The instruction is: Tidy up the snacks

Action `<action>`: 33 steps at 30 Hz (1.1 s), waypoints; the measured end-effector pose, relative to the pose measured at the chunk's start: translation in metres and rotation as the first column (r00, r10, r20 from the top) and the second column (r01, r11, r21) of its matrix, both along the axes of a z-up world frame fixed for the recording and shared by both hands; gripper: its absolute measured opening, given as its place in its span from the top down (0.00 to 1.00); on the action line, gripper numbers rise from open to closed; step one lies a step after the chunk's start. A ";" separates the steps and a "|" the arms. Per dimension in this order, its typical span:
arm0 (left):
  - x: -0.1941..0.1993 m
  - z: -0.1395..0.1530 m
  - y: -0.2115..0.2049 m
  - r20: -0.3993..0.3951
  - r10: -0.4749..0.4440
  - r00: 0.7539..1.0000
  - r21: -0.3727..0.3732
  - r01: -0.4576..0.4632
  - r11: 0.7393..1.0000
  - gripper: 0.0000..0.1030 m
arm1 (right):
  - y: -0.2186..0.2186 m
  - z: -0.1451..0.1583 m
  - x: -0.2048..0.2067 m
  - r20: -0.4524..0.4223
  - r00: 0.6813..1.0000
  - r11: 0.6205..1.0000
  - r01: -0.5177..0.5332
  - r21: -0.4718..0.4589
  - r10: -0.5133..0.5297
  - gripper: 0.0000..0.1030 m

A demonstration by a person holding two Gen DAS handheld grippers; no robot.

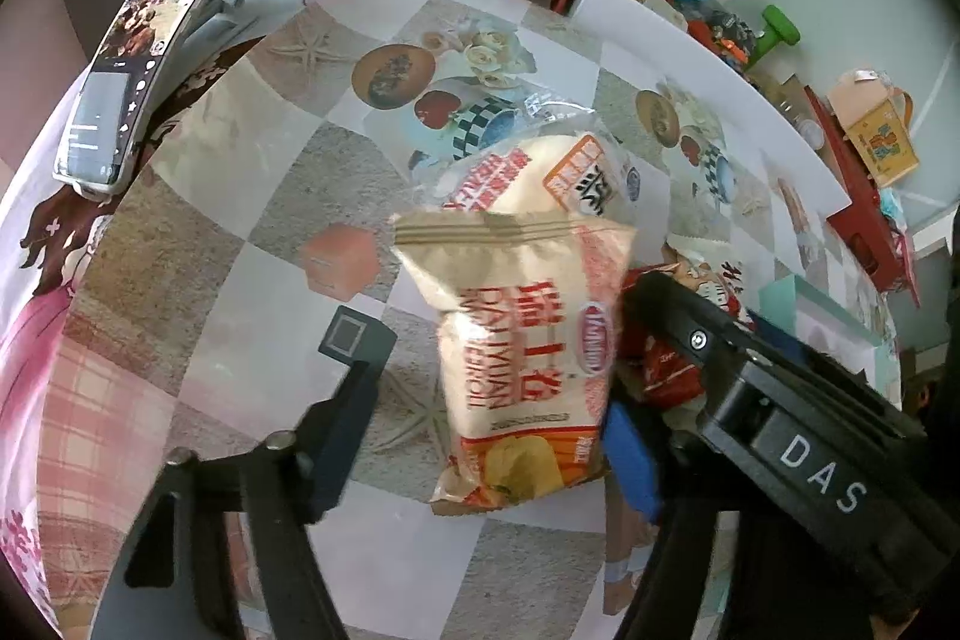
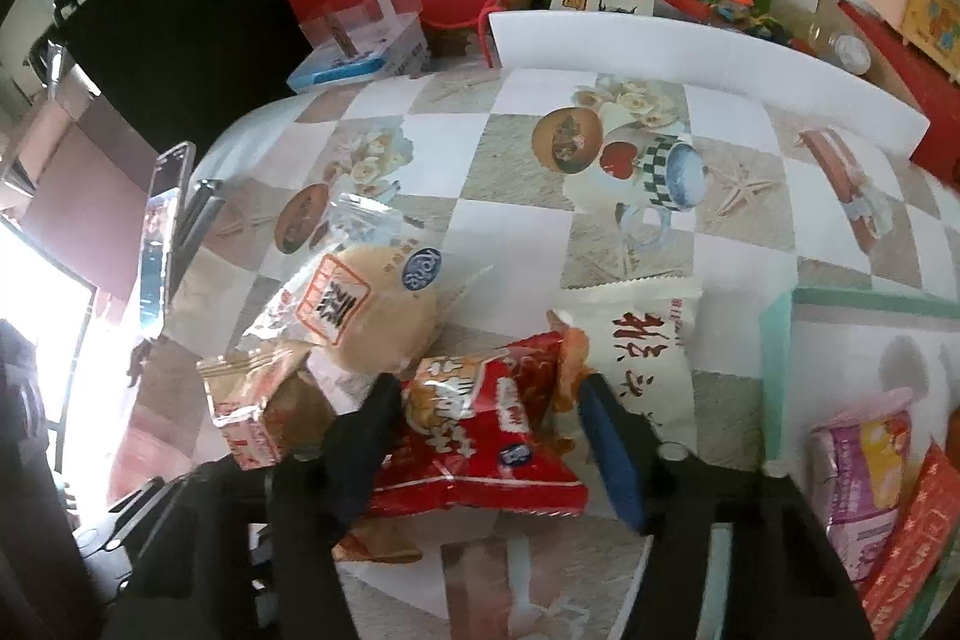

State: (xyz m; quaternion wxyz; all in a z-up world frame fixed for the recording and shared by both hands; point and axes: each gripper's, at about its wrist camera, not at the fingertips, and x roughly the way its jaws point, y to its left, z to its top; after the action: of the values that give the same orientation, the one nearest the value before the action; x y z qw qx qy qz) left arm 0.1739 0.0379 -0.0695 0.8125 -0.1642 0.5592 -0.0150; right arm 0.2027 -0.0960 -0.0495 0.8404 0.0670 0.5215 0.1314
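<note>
Beige snack bag [image 1: 522, 346], red lettering; red snack bag [image 2: 474, 436]; checked beige-white tablecloth [image 2: 510, 172].

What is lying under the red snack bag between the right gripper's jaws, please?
Under the red snack bag I see the patterned tablecloth and an orange-brown wrapper edge poking out below it. The bag covers the rest of that wrapper, so I cannot identify it.

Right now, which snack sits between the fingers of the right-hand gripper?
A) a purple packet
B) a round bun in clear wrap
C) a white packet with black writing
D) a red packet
D: the red packet lies between the right gripper fingers.
</note>
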 end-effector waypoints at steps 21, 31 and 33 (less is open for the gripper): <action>-0.010 0.017 -0.011 0.043 -0.052 0.998 0.056 0.049 0.997 0.65 | -0.022 0.008 -0.028 0.028 0.998 0.992 0.055 0.112 -0.058 0.58; -0.010 0.011 -0.009 0.003 -0.050 0.999 0.099 0.049 0.994 0.65 | -0.024 0.003 -0.035 -0.011 1.000 0.994 0.029 0.106 -0.028 0.58; -0.010 0.010 -0.009 -0.001 -0.050 0.999 0.099 0.049 0.994 0.65 | -0.023 0.001 -0.035 -0.027 0.999 0.994 0.021 0.105 -0.018 0.55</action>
State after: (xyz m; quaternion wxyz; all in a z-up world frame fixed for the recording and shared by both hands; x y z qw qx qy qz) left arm 0.1636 0.0293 -0.0598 0.8194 -0.1097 0.5626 -0.0074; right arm 0.1681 -0.1192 -0.0489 0.8301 0.1180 0.5242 0.1494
